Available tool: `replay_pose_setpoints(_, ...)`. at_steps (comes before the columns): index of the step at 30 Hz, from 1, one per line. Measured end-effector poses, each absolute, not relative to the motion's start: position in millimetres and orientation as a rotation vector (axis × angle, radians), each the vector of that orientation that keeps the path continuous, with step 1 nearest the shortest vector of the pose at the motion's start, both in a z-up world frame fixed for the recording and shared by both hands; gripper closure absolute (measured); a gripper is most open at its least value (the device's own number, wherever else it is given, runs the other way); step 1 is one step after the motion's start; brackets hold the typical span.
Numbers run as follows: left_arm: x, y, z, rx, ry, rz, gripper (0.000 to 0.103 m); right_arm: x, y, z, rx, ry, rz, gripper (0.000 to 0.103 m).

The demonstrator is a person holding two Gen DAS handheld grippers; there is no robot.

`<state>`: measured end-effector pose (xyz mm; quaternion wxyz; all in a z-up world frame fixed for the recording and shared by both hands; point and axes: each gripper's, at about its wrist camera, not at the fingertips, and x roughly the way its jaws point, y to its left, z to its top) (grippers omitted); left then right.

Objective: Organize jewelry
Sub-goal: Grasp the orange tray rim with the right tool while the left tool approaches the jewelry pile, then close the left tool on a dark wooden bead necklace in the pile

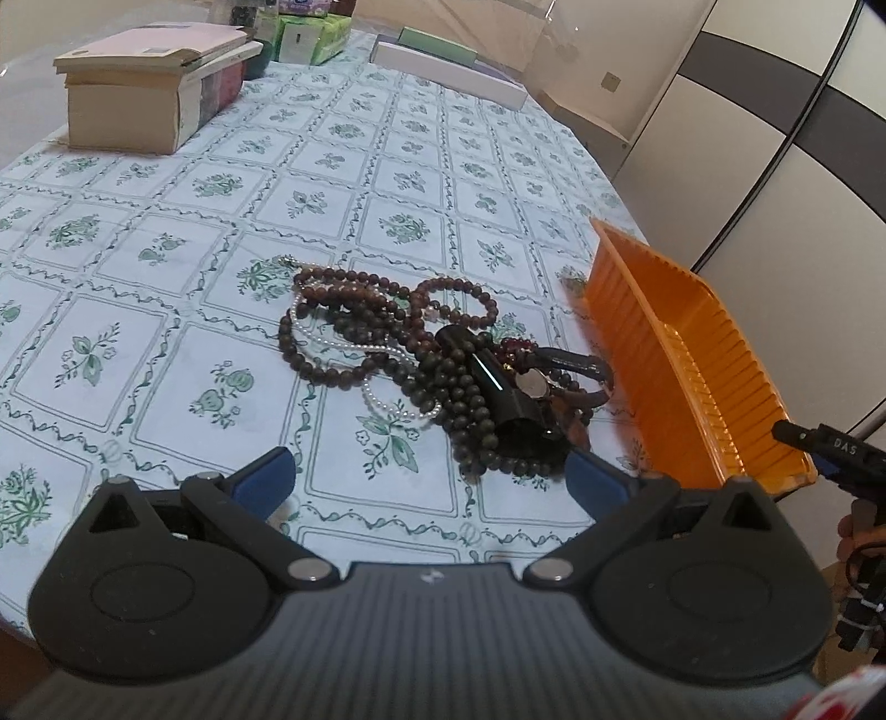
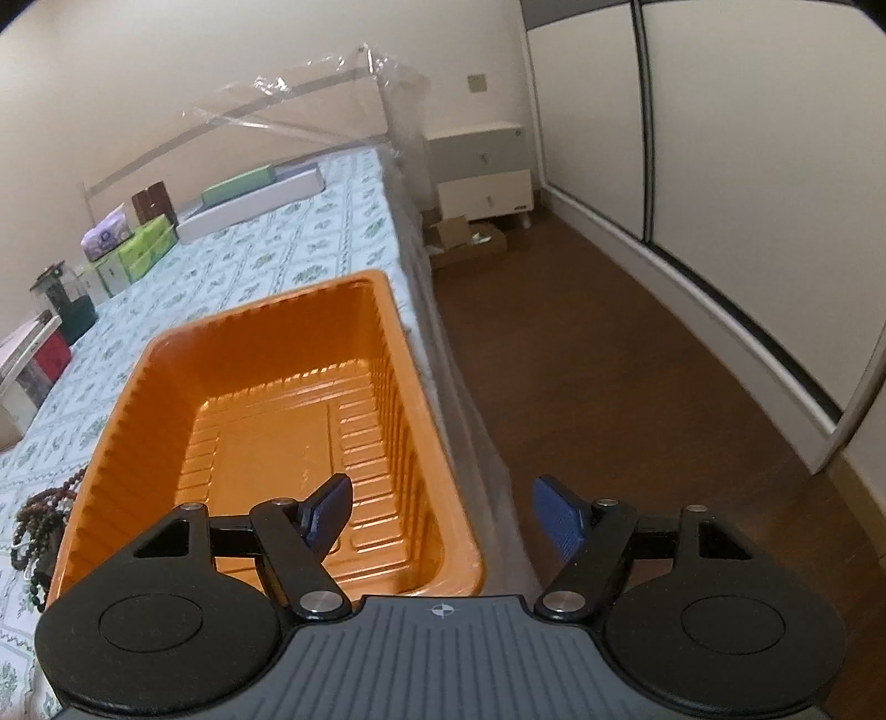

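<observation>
A tangled pile of jewelry (image 1: 421, 354) lies on the flowered tablecloth: dark wooden bead strands, a white pearl strand (image 1: 387, 401), a small round watch (image 1: 534, 382) and a black cylinder (image 1: 487, 376). My left gripper (image 1: 429, 476) hovers just short of the pile, open, with nothing between its blue pads. An empty orange plastic tray (image 2: 277, 399) stands right of the pile at the table's edge, also seen as the tray (image 1: 692, 360) in the left wrist view. My right gripper (image 2: 446, 512) is open astride the tray's near right corner, left pad over the inside, right pad outside, neither touching.
A stack of books (image 1: 149, 88) sits at the far left, with green tissue packs (image 1: 313, 36) and a flat white box (image 1: 448, 69) at the table's far end. The table edge (image 2: 426, 310) drops to a brown floor (image 2: 637, 387). A person's hand (image 1: 855, 534) shows at the right.
</observation>
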<state>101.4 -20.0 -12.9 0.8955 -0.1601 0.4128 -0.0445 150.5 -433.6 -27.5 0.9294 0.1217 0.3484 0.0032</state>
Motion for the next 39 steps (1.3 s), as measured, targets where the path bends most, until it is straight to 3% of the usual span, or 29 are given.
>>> replay_pose_setpoints(9, 105, -27, -18, -0.32, 0.871, -0.106, 0.0, 158, -433, -40, 0.292, 0.767, 0.041, 0.064)
replay_pose_setpoints(18, 105, -27, -20, -0.316, 0.873, -0.103, 0.0, 157, -441, -40, 0.37, 0.792, 0.045, 0.089)
replay_pose_setpoints(33, 105, -14, -20, -0.26, 0.82, -0.107, 0.0, 132, -379, 12, 0.114, 0.716, -0.027, 0.098)
replay_pose_setpoints(39, 109, -18, -19, -0.202, 0.786, -0.179, 0.007, 122, -349, 28, -0.041, 0.686, -0.06, 0.098)
